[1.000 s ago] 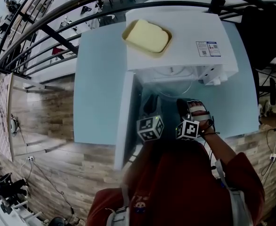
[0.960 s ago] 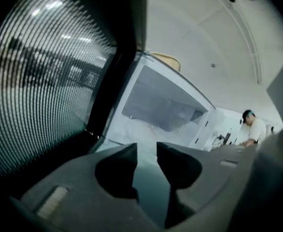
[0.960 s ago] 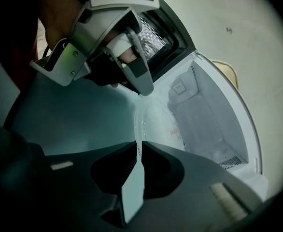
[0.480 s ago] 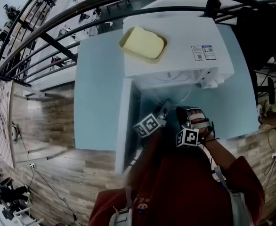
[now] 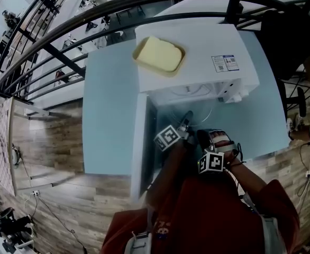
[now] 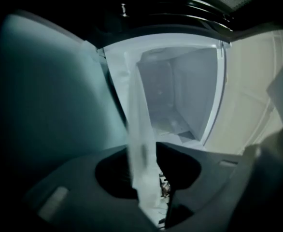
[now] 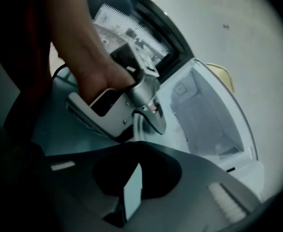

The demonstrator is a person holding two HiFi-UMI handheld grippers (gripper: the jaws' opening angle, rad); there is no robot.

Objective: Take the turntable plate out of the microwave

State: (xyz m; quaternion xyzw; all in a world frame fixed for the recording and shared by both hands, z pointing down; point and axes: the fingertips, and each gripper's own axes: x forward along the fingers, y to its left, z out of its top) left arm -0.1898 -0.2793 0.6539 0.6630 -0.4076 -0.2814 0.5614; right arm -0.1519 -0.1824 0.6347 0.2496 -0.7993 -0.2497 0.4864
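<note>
The glass turntable plate (image 6: 140,144) shows edge-on as a pale translucent strip that runs from the microwave's cavity (image 6: 180,95) into my left gripper (image 6: 148,180). This gripper is rolled onto its side. Its jaws are closing, with the plate between them and a gap still on one side. In the head view my left gripper (image 5: 185,119) reaches to the mouth of the white microwave (image 5: 197,52). My right gripper (image 5: 207,136) hangs just behind it, shut and holding nothing (image 7: 132,192). The right gripper view shows a hand around the left gripper (image 7: 153,120) before the open cavity (image 7: 204,115).
The microwave's door (image 5: 139,136) stands swung open at the left, beside my left arm. A yellow container (image 5: 158,54) lies on top of the microwave. The blue table (image 5: 110,105) bears the microwave. Wooden floor and a black railing (image 5: 65,30) lie beyond.
My left gripper has rolled onto its side and reached in toward the microwave's mouth. The right gripper has drawn back a little toward me.
</note>
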